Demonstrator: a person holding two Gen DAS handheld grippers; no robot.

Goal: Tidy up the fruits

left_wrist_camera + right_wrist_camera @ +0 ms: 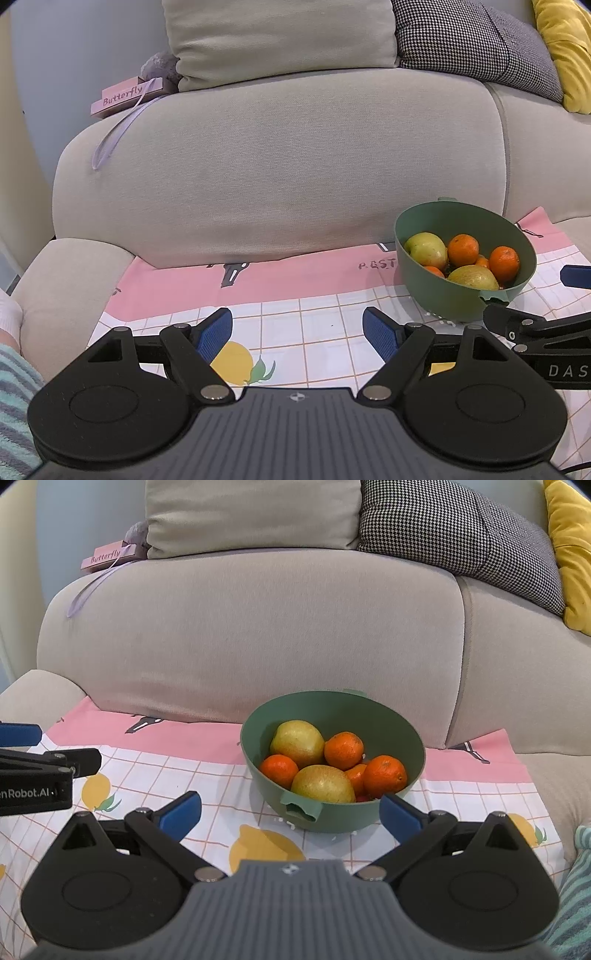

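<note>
A green bowl (pixel 388 720) stands on a pink and white checked cloth (pixel 155 768) on the sofa seat. It holds two yellow-green apples (pixel 297 742) and several oranges (pixel 343 750). In the left wrist view the bowl (pixel 458 221) is at the right. My right gripper (pixel 291 814) is open and empty, just in front of the bowl. My left gripper (pixel 297 332) is open and empty over the cloth, left of the bowl. The left gripper also shows at the left edge of the right wrist view (pixel 55 749).
The beige sofa back (pixel 258 627) rises right behind the bowl. Cushions lean on top: beige (pixel 251 513), houndstooth (pixel 461 535), yellow (pixel 572 554). A pink "Butterfly" box (pixel 125 96) with a lilac ribbon sits at the back left. A striped sleeve (pixel 576 886) shows at the right.
</note>
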